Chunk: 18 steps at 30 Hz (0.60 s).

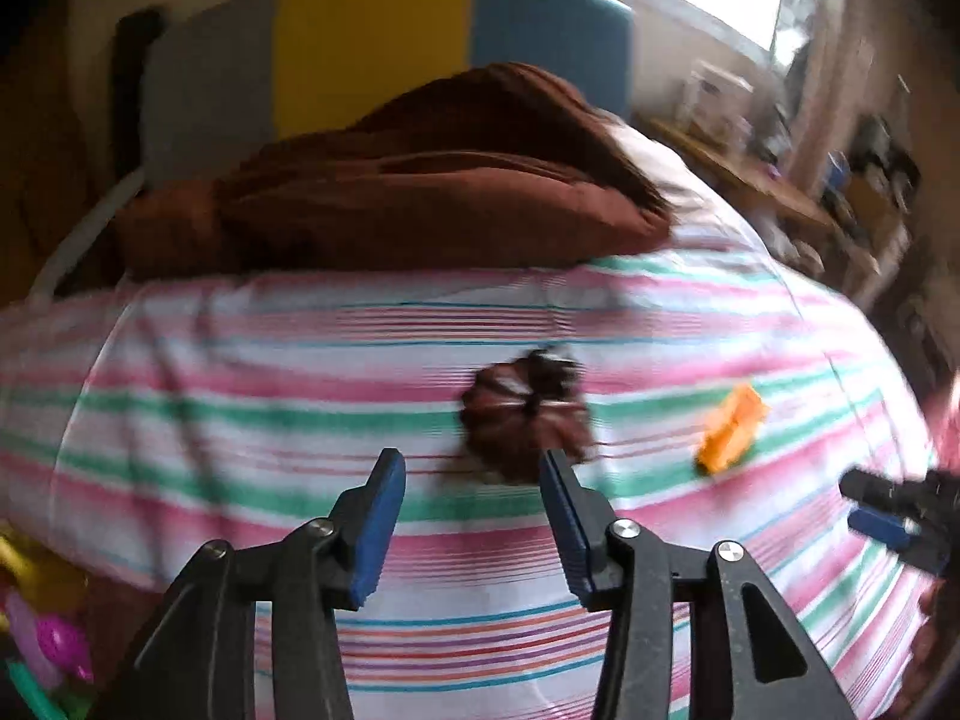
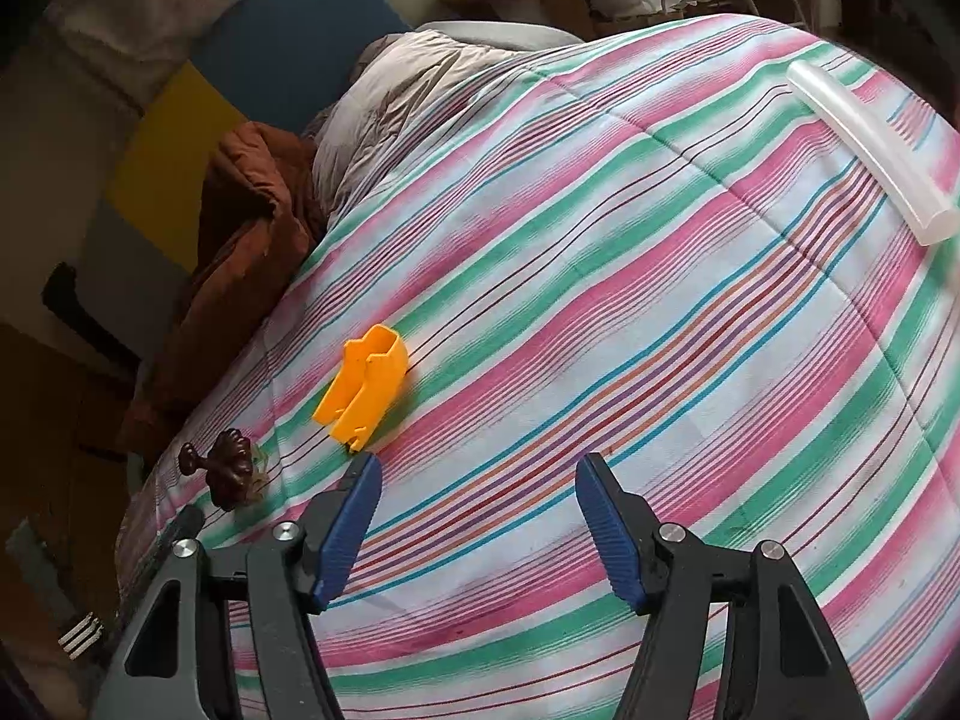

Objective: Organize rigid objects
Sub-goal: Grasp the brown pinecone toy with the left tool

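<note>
A dark brown ribbed plastic object (image 1: 522,414) lies on the striped bedcover (image 1: 240,372), just beyond my open, empty left gripper (image 1: 474,480). It also shows in the right wrist view (image 2: 228,468) at the left. An orange plastic piece (image 1: 729,429) lies to its right; in the right wrist view the orange piece (image 2: 363,390) sits just beyond the left fingertip (image 2: 360,480) of my open, empty right gripper (image 2: 480,480). A translucent white tube (image 2: 870,150) lies at the far right of the bedcover (image 2: 660,300). The right gripper also shows at the right edge of the left wrist view (image 1: 888,510).
A brown blanket (image 1: 390,198) is bunched at the head of the bed, before a grey, yellow and blue headboard (image 1: 372,42). Colourful toys (image 1: 42,642) sit at the lower left. A wooden shelf with clutter (image 1: 780,180) stands to the right of the bed.
</note>
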Tool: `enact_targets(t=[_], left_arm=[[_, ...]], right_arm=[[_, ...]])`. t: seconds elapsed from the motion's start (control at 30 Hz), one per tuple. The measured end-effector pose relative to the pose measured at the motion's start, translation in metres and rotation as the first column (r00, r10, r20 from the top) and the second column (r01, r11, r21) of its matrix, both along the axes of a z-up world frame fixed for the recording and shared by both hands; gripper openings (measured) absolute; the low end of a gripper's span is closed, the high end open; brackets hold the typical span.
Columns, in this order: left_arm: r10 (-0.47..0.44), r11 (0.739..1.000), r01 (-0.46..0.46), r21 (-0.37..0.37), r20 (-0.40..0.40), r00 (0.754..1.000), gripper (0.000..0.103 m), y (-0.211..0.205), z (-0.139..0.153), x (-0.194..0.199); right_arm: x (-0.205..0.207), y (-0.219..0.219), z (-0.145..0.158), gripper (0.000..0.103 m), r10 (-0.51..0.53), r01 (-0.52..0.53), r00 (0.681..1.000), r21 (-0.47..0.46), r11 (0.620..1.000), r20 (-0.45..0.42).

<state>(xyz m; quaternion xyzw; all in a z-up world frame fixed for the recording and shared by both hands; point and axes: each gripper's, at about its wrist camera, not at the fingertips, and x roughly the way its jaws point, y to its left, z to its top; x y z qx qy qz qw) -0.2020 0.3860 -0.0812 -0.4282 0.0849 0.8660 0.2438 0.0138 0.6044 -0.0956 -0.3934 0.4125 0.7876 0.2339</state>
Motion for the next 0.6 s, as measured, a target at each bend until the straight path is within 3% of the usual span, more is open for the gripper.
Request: enact_targets(t=[0.07,0.17,0.4,0.47,0.57,0.6], left_arm=[[-0.052,0.998,0.049,-0.050,-0.046,0.998,0.047,0.017,0.002,0.004],[-0.061,0.993,0.052,-0.106,-0.081,0.995,0.047,0.035,0.001,-0.001],[-0.071,0.989,0.055,-0.139,-0.118,0.990,0.046,0.050,-0.002,-0.016],[-0.075,0.993,0.066,-0.094,-0.096,0.993,0.044,0.046,-0.008,-0.020],[-0.070,0.997,0.063,-0.053,-0.151,0.986,0.032,0.036,-0.011,-0.016],[-0.082,0.996,0.075,-0.049,-0.169,0.982,0.022,0.035,-0.011,-0.013]], right_arm=[[0.000,0.000,-0.001,0.068,0.003,-0.003,1.000,-0.004,1.000,0.001],[0.001,0.001,-0.001,0.068,-0.003,0.003,1.000,-0.009,1.000,0.003],[-0.003,0.000,-0.003,0.068,0.008,-0.008,1.000,-0.022,1.000,0.002],[-0.005,-0.002,-0.003,0.068,0.019,-0.019,1.000,-0.020,1.000,0.004],[-0.006,-0.003,-0.003,0.068,0.024,-0.024,1.000,-0.020,1.000,0.007],[-0.006,-0.003,-0.003,0.068,0.023,-0.023,1.000,-0.018,1.000,0.009]])
